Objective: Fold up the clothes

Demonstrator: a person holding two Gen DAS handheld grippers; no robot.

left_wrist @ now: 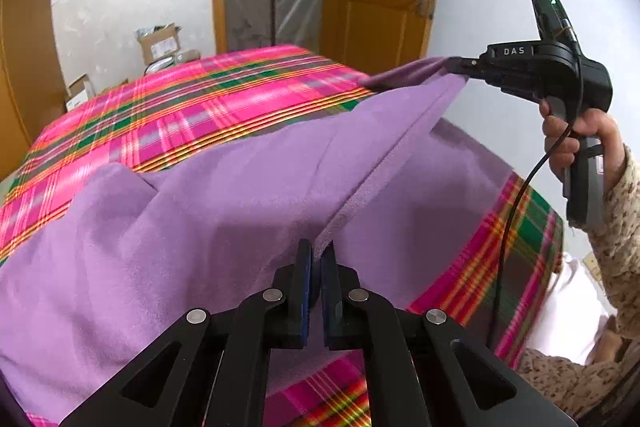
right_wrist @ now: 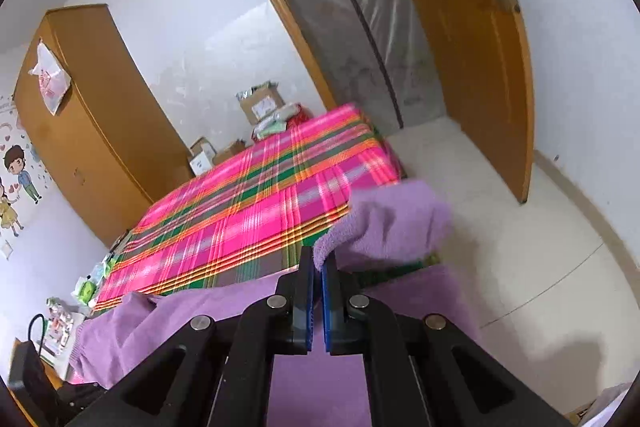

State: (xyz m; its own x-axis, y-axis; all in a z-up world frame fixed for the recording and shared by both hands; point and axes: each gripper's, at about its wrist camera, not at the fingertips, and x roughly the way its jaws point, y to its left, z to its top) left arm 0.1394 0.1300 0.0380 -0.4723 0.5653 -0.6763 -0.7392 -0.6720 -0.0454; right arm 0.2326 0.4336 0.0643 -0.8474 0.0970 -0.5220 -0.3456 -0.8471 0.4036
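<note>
Both your left gripper (left_wrist: 317, 259) and right gripper (right_wrist: 318, 263) are clamped thinly on the purple fleece garment's (left_wrist: 200, 211) hem above the plaid bedsheet (left_wrist: 192, 107); pulling them apart risks slippage.

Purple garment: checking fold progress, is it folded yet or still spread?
Still spread, not folded: the purple garment drapes across the plaid bed, one edge lifted taut between the left tool and right tool.

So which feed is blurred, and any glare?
Right wrist: the purple cloth at the right gripper is motion-smeared; left wrist: cloth edge at the left gripper is sharp; no glare in either, only fisheye bending of the door.
</note>
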